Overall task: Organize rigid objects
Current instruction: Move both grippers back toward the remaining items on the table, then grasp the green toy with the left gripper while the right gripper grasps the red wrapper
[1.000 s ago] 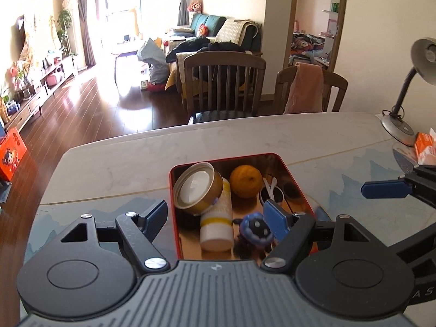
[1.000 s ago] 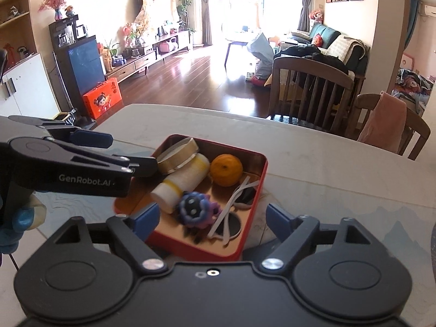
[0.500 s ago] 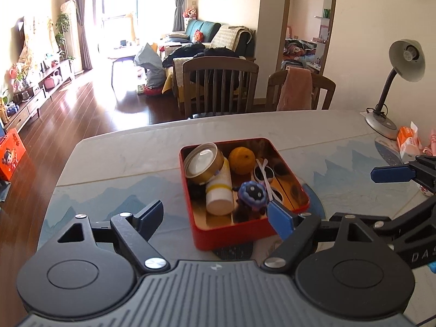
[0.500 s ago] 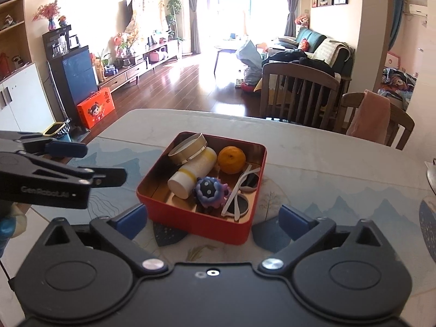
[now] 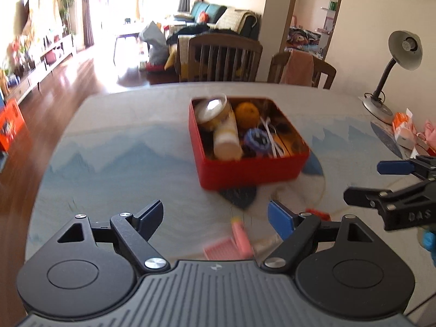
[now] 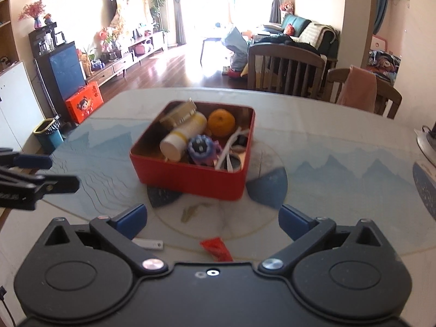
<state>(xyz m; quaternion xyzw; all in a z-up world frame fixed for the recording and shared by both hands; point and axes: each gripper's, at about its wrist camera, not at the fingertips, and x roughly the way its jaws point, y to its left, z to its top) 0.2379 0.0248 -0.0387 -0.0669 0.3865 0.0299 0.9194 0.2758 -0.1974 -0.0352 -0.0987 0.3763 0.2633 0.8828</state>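
Here, the left gripper point(image 5: 215, 214) hangs over the near edge of the table point(image 5: 114, 158), its blue-tipped fingers spread wide with nothing between them; on the table below them lie a pink comb-like item point(image 5: 231, 245) and something small and red point(image 5: 316, 212), both blurred. Ahead of it, near the table's middle, sits the red tin point(image 5: 253, 171), holding a tape roll point(image 6: 179, 113) at the back left, a white bottle with a yellow band point(image 6: 182, 139) lying on its side, an orange point(image 6: 221, 122), a blue spiky toy point(image 6: 201, 148) and white-framed sunglasses point(image 6: 231, 150) along the right wall. Further right, the right gripper point(image 6: 212, 218) is likewise wide open and empty, above a red wrapper point(image 6: 216, 248) and a white stick-like thing point(image 6: 150, 244). A desk lamp point(image 5: 395, 65) stands at the table's far right.
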